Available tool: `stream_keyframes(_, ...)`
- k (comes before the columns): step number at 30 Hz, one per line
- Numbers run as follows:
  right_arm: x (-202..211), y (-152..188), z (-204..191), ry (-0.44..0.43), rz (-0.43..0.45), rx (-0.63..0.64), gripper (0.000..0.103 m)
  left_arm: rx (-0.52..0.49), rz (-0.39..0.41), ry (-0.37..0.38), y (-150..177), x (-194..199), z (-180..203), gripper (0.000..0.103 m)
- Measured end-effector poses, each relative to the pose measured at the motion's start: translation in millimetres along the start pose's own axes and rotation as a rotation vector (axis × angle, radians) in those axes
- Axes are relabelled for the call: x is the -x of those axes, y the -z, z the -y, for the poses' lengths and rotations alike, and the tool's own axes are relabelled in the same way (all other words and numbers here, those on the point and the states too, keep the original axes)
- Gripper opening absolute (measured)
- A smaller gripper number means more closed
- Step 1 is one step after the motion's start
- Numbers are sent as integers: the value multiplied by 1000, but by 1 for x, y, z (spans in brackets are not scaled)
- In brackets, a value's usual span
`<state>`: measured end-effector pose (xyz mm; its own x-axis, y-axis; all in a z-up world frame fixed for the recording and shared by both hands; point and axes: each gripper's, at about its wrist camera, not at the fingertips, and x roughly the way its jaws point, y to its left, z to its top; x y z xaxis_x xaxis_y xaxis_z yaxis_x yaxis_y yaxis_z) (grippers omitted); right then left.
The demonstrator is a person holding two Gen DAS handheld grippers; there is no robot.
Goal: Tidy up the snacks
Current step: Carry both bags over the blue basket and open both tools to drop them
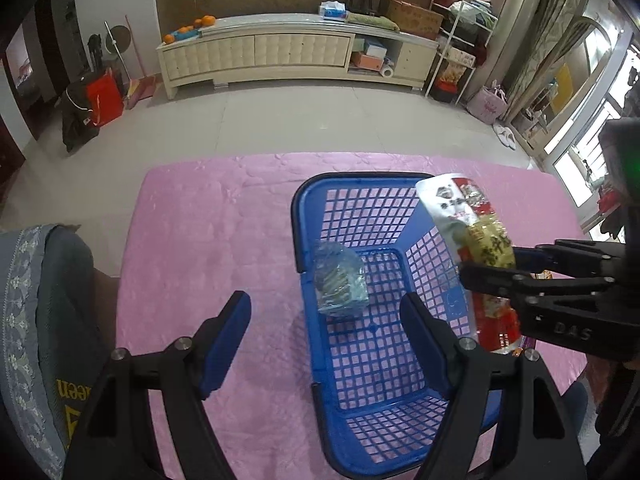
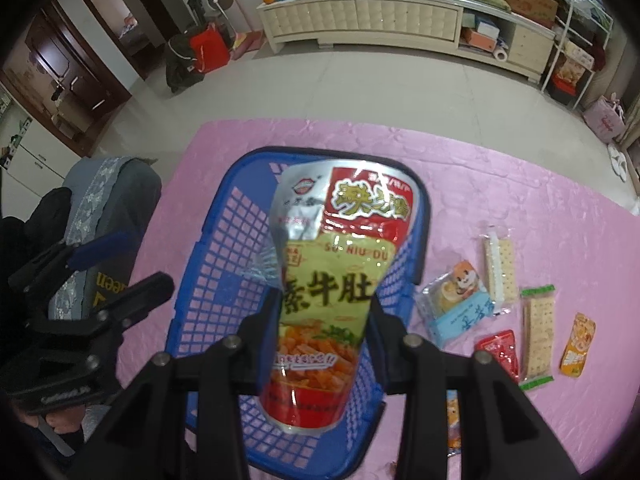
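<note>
Your right gripper [image 2: 320, 312] pinches the red-and-green snack pouch [image 2: 332, 272] at its middle, held over the blue basket [image 2: 224, 216]; your left gripper [image 1: 326, 320] spread, nothing between its pads | clear-wrapped packet [image 1: 340, 280] on basket floor just ahead of left claw | small snack packets [image 2: 496, 312] on pink cloth [image 2: 520, 184], right of right claw

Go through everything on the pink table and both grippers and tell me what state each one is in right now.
Blue basket: upright on the pink cloth, one packet inside.
Clear blue packet: lying in the basket.
Large red and green pouch: clamped, held over the basket.
Right gripper: shut on the pouch.
Left gripper: open, empty.
Loose snack packets: flat on the cloth, outside the basket.
</note>
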<state>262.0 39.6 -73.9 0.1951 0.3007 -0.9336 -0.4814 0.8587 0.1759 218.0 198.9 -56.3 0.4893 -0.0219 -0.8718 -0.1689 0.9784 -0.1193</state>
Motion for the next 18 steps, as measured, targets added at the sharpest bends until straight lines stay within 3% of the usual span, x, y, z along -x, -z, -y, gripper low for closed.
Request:
stream_keyframes(7, -22, -8, -10, 58, -33, 25, 44, 21, -25, 31, 4, -15, -14, 75)
stream_keyframes(11, -33, -13, -12, 133, -34, 58, 44, 22, -25, 48, 4, -19, -15, 75)
stream_keyframes(13, -39, -16, -14, 182, -27, 90, 57, 25, -27, 59, 4, -22, -16, 75)
stream_keyframes(15, -41, -17, -14, 201, -18, 107, 78, 22, -36, 57, 5, -26, -16, 75)
stream_keyframes(18, -34, -14, -12, 234, 28, 110, 86, 16, -45, 50, 7, -28, -12, 75)
